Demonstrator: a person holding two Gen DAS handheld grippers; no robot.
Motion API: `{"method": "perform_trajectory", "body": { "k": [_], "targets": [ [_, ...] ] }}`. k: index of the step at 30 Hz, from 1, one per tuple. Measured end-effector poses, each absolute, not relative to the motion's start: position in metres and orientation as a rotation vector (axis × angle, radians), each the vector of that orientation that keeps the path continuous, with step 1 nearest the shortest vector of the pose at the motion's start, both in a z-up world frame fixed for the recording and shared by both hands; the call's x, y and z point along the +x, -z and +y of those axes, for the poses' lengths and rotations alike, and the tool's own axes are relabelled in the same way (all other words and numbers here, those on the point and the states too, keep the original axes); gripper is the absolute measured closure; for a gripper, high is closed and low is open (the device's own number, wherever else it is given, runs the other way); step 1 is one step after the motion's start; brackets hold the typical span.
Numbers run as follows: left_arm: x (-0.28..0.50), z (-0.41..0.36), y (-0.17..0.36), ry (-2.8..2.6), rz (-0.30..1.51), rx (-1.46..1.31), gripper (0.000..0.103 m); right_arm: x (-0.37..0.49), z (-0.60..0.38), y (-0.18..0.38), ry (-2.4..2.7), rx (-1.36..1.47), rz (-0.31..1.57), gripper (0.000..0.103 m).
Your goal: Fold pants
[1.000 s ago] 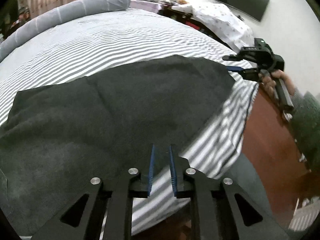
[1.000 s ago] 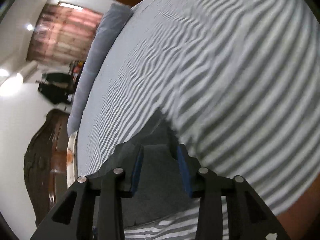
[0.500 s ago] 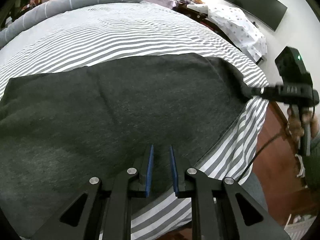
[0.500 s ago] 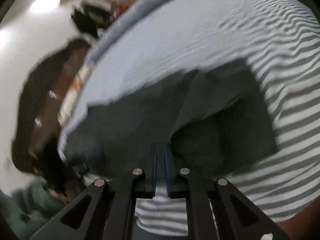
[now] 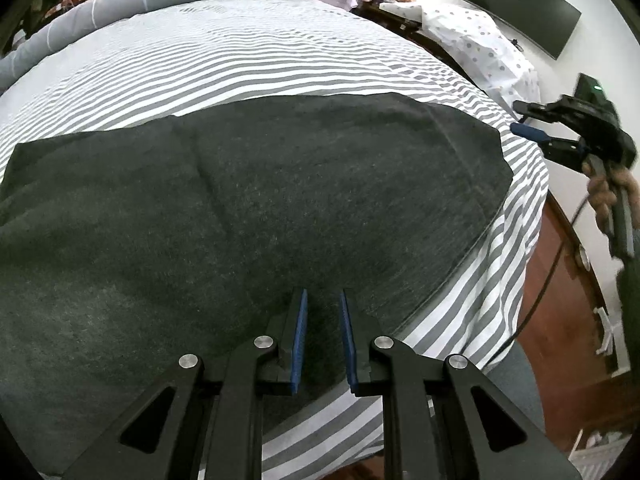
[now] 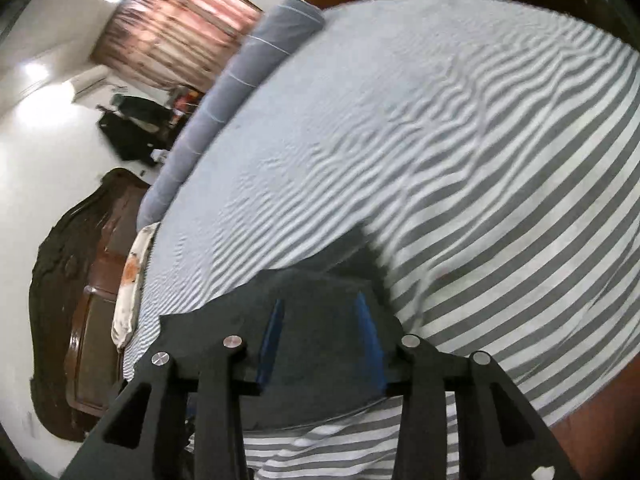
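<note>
Dark grey pants (image 5: 248, 200) lie flat across the striped bed, folded lengthwise. My left gripper (image 5: 323, 300) is open with a narrow gap, its blue pads just above the pants' near edge, holding nothing. My right gripper (image 5: 532, 130) shows at the right in the left wrist view, off the pants' right end, open. In the right wrist view my right gripper (image 6: 320, 304) is open, its blue pads wide apart over the pants' end (image 6: 316, 344).
The bed (image 5: 280, 60) has a grey and white striped sheet and a long grey bolster (image 5: 160, 0) at the far side. A wooden footboard (image 5: 560, 300) runs along the right. A wooden headboard (image 6: 80, 280) stands at the left in the right wrist view.
My right gripper has opened, let go of the pants' end and pulled back off it to the right. My left gripper's pads have spread slightly.
</note>
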State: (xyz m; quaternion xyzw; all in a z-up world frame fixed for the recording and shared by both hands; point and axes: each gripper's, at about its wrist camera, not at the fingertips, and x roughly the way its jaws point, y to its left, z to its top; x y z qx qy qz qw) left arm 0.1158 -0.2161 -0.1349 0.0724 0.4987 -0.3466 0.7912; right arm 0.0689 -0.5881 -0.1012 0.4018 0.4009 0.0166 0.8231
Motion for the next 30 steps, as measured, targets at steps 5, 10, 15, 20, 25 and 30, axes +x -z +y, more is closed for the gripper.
{"method": "perform_trajectory", "body": {
  "k": [5, 10, 15, 20, 25, 30],
  "targets": [
    [0.117, -0.217, 0.137, 0.74, 1.08, 0.15, 0.085, 0.085, -0.598, 0.132, -0.141, 0.999, 0.93, 0.066],
    [0.116, -0.217, 0.14, 0.739, 1.08, 0.15, 0.086, 0.1, -0.575, 0.142, -0.27, 1.002, 0.979, 0.066],
    [0.116, -0.217, 0.142, 0.737, 1.075, 0.153, 0.086, 0.114, -0.57, 0.149, -0.225, 0.969, 1.025, 0.066],
    [0.111, -0.22, 0.143, 0.731, 1.061, 0.171, 0.086, 0.118, -0.584, 0.162, -0.207, 1.139, 0.94, 0.067],
    [0.109, -0.221, 0.143, 0.73, 1.055, 0.176, 0.086, 0.116, -0.582, 0.149, -0.18, 1.075, 0.848, 0.099],
    [0.108, -0.221, 0.144, 0.73, 1.051, 0.177, 0.086, 0.105, -0.583, 0.123, -0.134, 0.962, 0.736, 0.099]
  ]
}}
